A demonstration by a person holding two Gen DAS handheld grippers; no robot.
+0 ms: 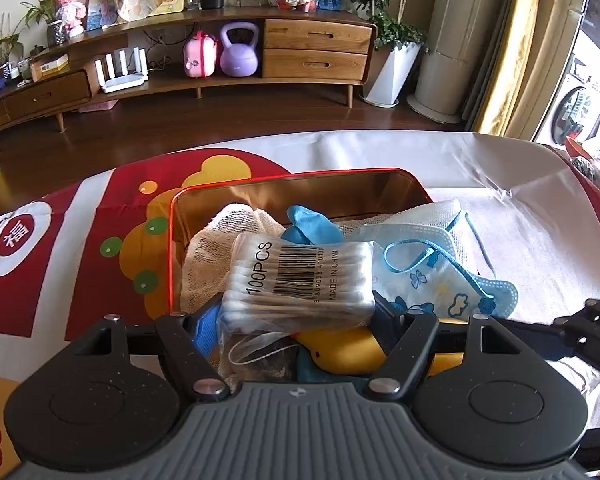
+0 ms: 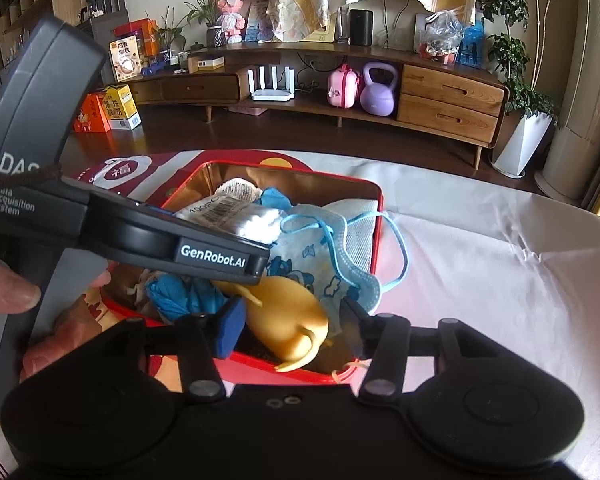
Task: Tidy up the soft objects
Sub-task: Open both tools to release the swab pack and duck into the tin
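Only the right wrist view shows the left gripper [image 2: 236, 280] from outside, with bare fingers [image 2: 12, 292] on its handle. The red tin [image 1: 172, 240] on the table holds one swab pack [image 1: 300, 284], one blue face mask [image 1: 432, 276], one yellow soft toy [image 2: 288, 312], blue gloves [image 2: 188, 296] and white mesh cloth [image 1: 216, 248]. The left jaws clench the swab pack. The right gripper [image 2: 292, 328] stands released around the toy. The tin's near rim is hidden.
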